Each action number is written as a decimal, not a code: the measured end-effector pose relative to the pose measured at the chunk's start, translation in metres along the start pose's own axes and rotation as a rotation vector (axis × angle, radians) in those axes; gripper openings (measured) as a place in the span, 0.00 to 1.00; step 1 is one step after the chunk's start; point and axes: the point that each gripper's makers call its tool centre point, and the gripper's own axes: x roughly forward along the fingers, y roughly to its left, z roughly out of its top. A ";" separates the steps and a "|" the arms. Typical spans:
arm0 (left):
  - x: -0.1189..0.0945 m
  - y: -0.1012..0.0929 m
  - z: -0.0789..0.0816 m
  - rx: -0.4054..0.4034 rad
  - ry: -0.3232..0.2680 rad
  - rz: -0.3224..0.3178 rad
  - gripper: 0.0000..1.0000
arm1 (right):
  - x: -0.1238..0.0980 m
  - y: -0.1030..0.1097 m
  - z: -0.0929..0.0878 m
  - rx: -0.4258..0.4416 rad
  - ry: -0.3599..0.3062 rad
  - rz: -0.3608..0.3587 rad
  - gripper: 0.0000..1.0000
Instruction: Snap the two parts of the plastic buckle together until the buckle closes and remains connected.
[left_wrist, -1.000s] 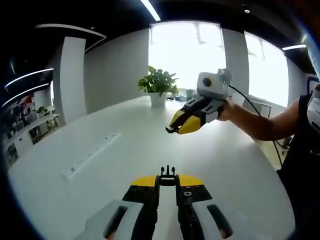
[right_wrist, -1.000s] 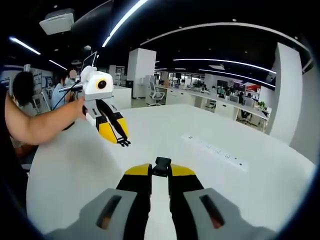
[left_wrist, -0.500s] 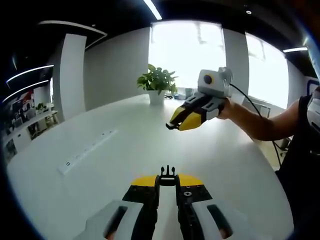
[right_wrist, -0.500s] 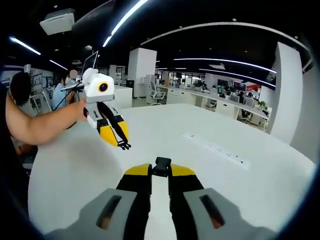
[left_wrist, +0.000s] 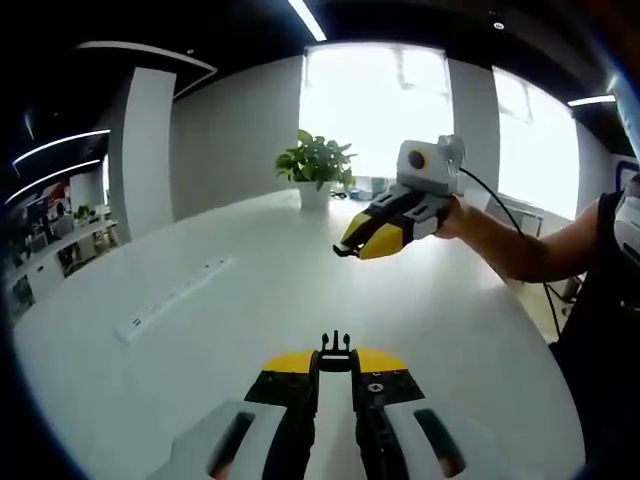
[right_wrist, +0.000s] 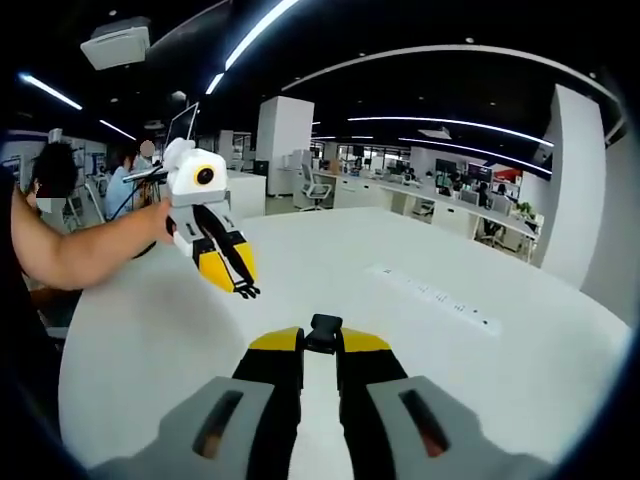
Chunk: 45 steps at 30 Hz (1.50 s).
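Black pronged buckle half (left_wrist: 336, 346) sits clamped in the left tongs (left_wrist: 336, 372). The socket half (right_wrist: 323, 332) is gripped by the right tongs (right_wrist: 320, 352). The halves are well apart above the white surface (left_wrist: 240, 300), tips facing.

The left gripper (left_wrist: 335, 362) rises from 6 o'clock over the white table (left_wrist: 250, 290), its jaws pinched on the pronged buckle part (left_wrist: 335, 347). At 1 o'clock the right gripper (left_wrist: 345, 249) hangs above the table, well apart, gripping a small dark piece. A potted plant (left_wrist: 316, 170) stands at 12 o'clock; a power strip (left_wrist: 170, 298) lies at 9 o'clock.
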 end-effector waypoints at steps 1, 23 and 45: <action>0.000 0.000 0.000 0.001 0.000 0.001 0.11 | 0.000 0.001 0.000 0.000 0.000 0.001 0.11; -0.004 -0.017 -0.004 0.003 0.010 -0.005 0.11 | -0.012 0.013 -0.005 0.006 0.003 -0.001 0.11; -0.010 -0.025 -0.009 0.002 0.023 -0.006 0.11 | -0.017 0.022 -0.009 0.006 0.003 0.011 0.11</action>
